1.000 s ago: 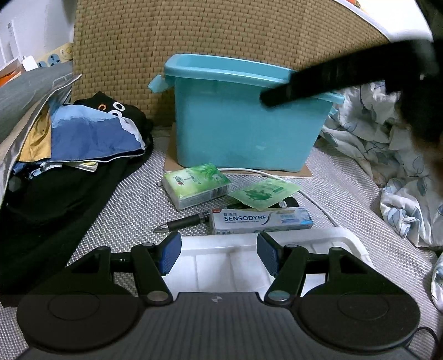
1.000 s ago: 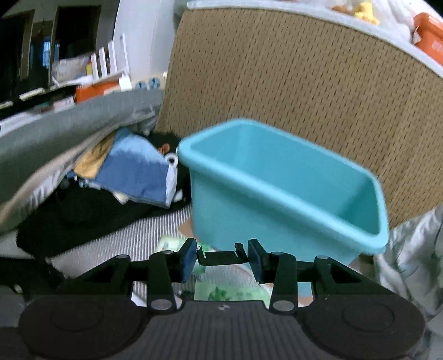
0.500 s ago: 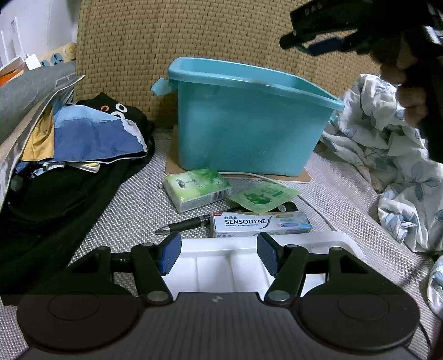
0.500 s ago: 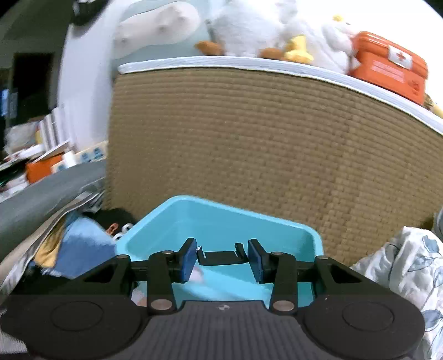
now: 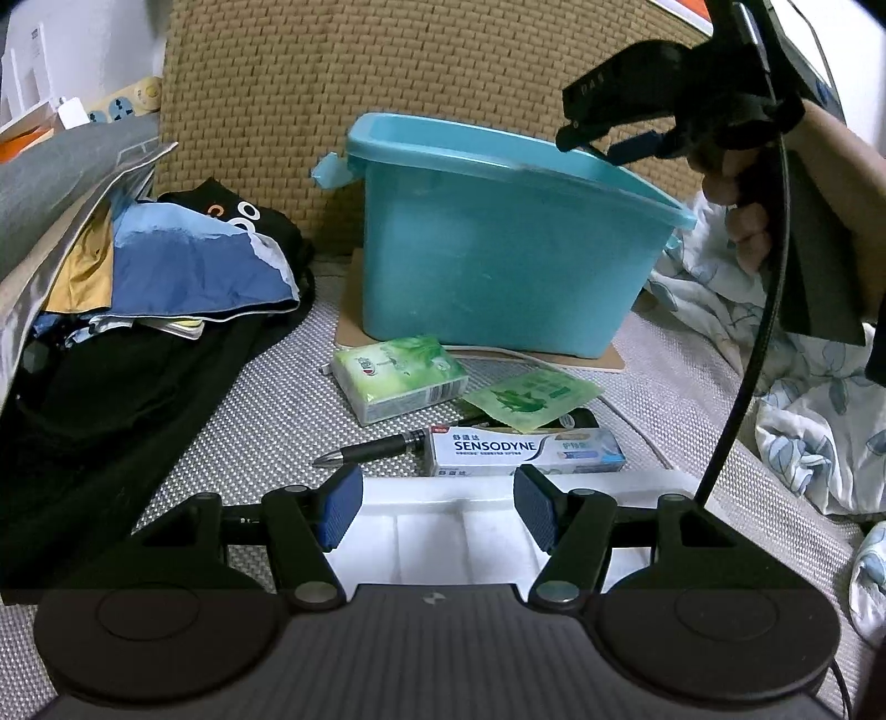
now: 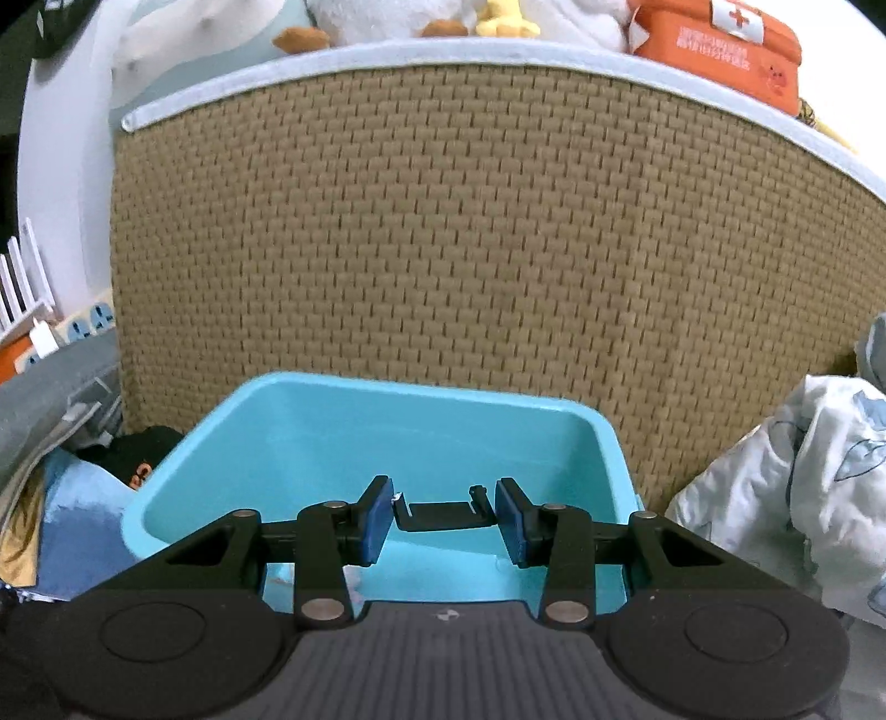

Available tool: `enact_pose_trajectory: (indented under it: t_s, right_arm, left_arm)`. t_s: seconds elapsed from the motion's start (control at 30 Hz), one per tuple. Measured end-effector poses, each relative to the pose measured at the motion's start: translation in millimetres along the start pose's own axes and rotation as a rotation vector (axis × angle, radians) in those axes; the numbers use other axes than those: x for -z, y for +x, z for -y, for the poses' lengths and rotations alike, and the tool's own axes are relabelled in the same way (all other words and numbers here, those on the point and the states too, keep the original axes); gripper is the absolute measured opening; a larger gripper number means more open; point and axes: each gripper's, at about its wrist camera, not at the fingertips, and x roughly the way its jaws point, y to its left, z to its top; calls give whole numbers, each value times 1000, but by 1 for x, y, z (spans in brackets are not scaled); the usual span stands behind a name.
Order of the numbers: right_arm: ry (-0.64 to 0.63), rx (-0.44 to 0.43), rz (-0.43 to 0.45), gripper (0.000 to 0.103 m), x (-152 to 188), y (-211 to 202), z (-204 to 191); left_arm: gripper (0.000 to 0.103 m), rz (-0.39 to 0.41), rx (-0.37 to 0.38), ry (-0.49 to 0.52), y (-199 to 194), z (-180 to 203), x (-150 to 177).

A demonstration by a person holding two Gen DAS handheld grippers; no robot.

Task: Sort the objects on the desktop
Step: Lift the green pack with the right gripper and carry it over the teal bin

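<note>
Bin (image 5: 515,243): one teal plastic tub, rectangular with rounded corners and a rolled rim, standing on a flat brown board against a woven tan panel (image 6: 470,232); its smooth inside shows in the right wrist view (image 6: 421,437).
Right gripper (image 6: 441,512): clamped on a small black clip (image 6: 441,509), a flat bar with upturned ends, spanning the blue pads; held above the bin's open top. In the left wrist view it appears over the bin's right rim (image 5: 620,138), in a person's hand (image 5: 742,194).
Left gripper (image 5: 437,512): jaws apart, nothing between the ribbed blue pads; it hangs over a white tray (image 5: 437,548).
Tray: one, glossy white plastic, split by low ribs into compartments.
Tissue pack (image 5: 398,376): one, soft green-and-white wrapped block, lying before the bin.
Sachet (image 5: 531,396): one, flat green foil square, just right of the tissue pack.
Toothpaste box (image 5: 526,448): one, long white-and-blue carton marked SENSODYNE, just beyond the tray.
Pen (image 5: 371,448): one, slim and black with a metal tip, touching the box's left end.
Surface (image 5: 266,410): grey woven mat, fine ribbed texture.
Left side: heap of black, blue and gold cloth (image 5: 183,260).
Right side: crumpled white sheet (image 5: 803,387) with blue leaf print.
Ledge above panel: one orange first-aid case (image 6: 720,50), beside plush toys.
</note>
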Motion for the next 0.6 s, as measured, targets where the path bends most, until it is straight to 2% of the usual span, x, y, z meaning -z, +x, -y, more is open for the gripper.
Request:
enact_pose_trajectory:
  t_s: [0.2,0.37,0.6]
  right_arm:
    - [35,4,-27,44,5,9,3]
    - [61,46,-34,44,14,14,6]
    - [85,40,-40,44,17,16,10]
  left_arm:
    - [64,3,2,-2,-1,0,0]
    - [64,2,9,-11,-1,-1,0]
    - [64,-6,4,-4,1,1,2]
